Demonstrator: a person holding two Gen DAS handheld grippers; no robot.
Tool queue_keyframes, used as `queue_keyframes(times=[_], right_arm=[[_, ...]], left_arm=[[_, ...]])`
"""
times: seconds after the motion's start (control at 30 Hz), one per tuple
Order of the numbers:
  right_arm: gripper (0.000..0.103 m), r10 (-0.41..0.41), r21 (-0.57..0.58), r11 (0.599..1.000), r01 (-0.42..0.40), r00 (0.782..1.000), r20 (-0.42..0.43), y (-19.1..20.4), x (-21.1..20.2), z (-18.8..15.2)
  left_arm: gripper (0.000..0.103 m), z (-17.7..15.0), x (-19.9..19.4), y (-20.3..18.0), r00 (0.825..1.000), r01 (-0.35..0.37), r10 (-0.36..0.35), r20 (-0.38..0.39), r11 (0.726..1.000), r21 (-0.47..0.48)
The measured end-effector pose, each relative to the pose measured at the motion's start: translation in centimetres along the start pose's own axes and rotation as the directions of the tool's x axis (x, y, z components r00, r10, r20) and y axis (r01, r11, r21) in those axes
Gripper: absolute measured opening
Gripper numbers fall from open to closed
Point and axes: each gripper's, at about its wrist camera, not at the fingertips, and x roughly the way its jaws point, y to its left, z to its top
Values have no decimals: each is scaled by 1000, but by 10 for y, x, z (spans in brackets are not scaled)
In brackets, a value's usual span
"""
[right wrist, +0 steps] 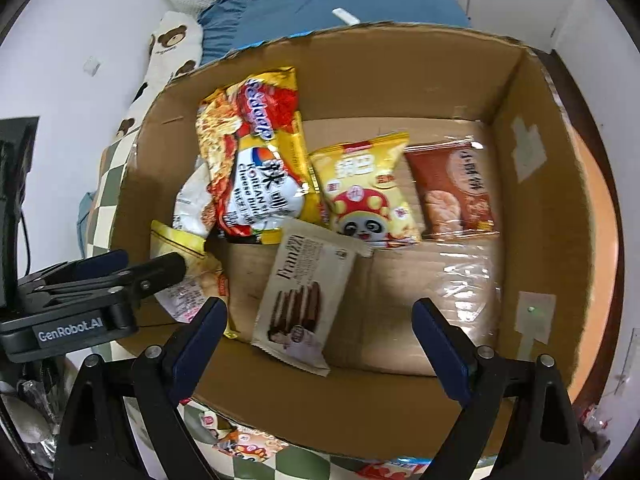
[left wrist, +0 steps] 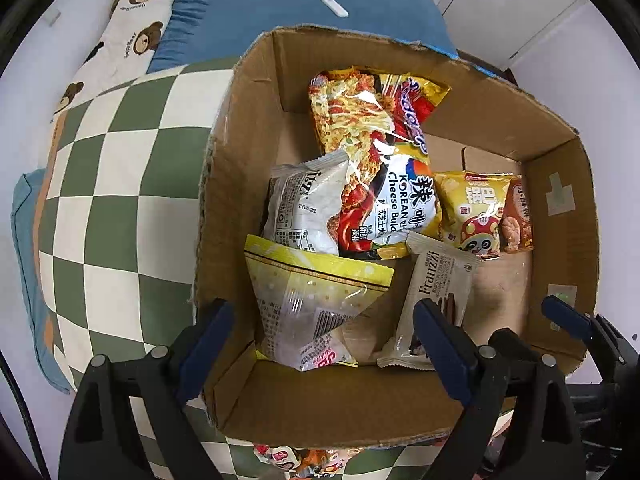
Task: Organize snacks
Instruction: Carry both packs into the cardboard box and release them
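An open cardboard box (left wrist: pixel 256 128) (right wrist: pixel 520 128) holds several snack packets. A yellow and red noodle packet (left wrist: pixel 372 152) (right wrist: pixel 256 152) lies at the back. A white packet (left wrist: pixel 308 208) and a clear yellow-topped packet (left wrist: pixel 312 300) (right wrist: pixel 188 276) lie at the left. A Franzzi biscuit packet (left wrist: pixel 432 292) (right wrist: pixel 304 288), a yellow panda packet (left wrist: pixel 472 212) (right wrist: pixel 364 188) and a brown-red packet (left wrist: pixel 518 216) (right wrist: pixel 452 188) lie to the right. My left gripper (left wrist: pixel 320 332) is open over the box's near edge, empty. My right gripper (right wrist: pixel 320 328) is open above the box, empty.
The box sits on a green and white checked quilt (left wrist: pixel 112 200). A blue pillow (left wrist: pixel 280 12) and a bear-print pillow (left wrist: pixel 132 24) lie behind it. More snack packets (right wrist: pixel 240 444) show under the box's near edge. The left gripper's body (right wrist: pixel 80 300) juts in beside the box.
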Motion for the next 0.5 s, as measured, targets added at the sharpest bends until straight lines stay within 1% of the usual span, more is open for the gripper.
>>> queue_keyframes(times=[0.1, 0.17, 0.27, 0.4, 0.5], right_arm=[[96, -13, 9, 1000, 13, 999, 31, -4, -8, -5], [96, -13, 15, 1000, 12, 998, 54, -8, -20, -12], [96, -43, 7, 999, 42, 994, 104, -6, -35, -19], [95, -76, -4, 997, 78, 982, 173, -5, -60, -31], [96, -78, -11, 997, 82, 974, 213, -2, -74, -40]], left_arm=[[92, -9, -12, -1, 999, 10, -10, 38, 1000, 1], [92, -15, -21, -1, 998, -1, 1, 66, 1000, 3], [92, -24, -36, -3, 992, -19, 18, 125, 1000, 7], [92, -39, -63, -6, 975, -37, 33, 218, 999, 18], [92, -48, -78, -6, 962, -51, 44, 271, 999, 18]])
